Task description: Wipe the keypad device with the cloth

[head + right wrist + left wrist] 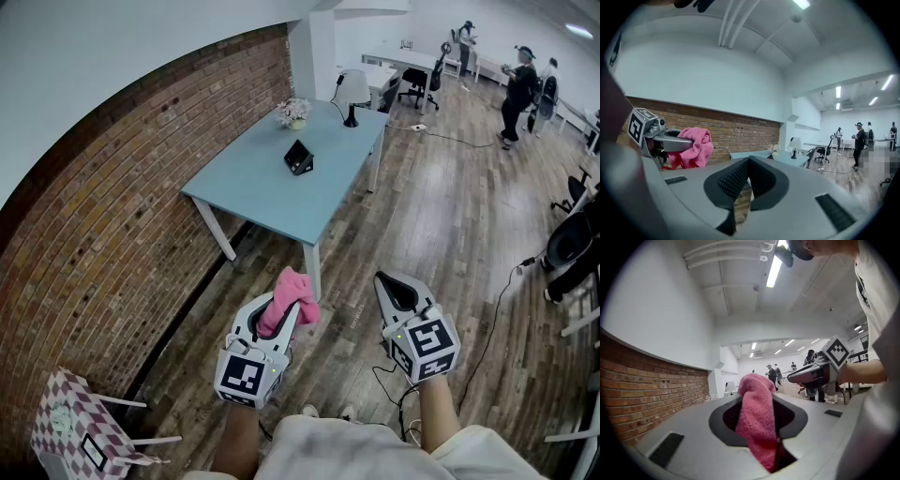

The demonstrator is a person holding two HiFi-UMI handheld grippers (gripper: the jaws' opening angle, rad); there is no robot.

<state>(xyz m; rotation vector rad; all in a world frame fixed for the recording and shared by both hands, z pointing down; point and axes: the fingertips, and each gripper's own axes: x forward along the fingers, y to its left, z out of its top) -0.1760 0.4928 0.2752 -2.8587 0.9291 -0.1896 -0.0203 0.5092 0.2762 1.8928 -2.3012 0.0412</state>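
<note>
Rough red brick wall (141, 187) curves along the left above a dark plank floor (450, 225); against it stands a smooth pale-blue table (272, 192) on white legs, one corner jutting toward the person; the keypad device (299, 157), a small dark wedge, sits near the tabletop's middle, with a flower pot (294, 113) and a white-shaded lamp (352, 92) at the far end; the left gripper (279, 323), held about level, pinches a fluffy pink cloth (291, 286) whose bunched top bulges above the jaws while the rest droops beneath; beside it the right gripper (397, 292), tipped slightly down, has its ribbed black pads (733, 180) pressed together on nothing; both are well apart from the table; bare floor lies open ahead and rightward, where cables (487, 328) trail and people (517, 89) stand far off.
</note>
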